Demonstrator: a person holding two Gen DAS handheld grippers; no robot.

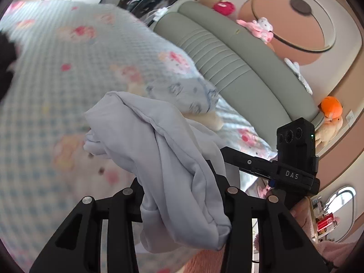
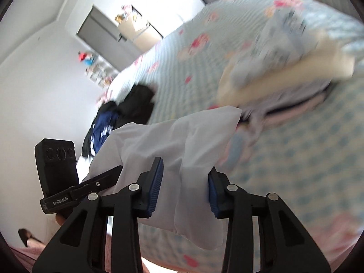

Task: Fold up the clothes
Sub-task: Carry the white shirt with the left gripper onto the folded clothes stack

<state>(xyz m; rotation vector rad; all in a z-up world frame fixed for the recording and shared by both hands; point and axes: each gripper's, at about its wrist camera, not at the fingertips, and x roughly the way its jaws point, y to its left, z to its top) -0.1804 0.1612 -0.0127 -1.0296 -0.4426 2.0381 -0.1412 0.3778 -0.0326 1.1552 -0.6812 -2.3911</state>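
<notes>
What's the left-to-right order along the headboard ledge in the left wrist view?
Red plush → pink-and-white plush → white plush → orange plush.

- The pale garment (image 1: 173, 159) bunches over my left jaws, hiding their tips, so I cannot tell how tightly they pinch.
- The folded stack (image 2: 284, 72) on the bed (image 2: 295, 159) is smeared with blur; I cannot count its layers.
- The dark clothes pile (image 2: 127, 113) is blurred, and in the left wrist view the frame edge cuts it off.
</notes>
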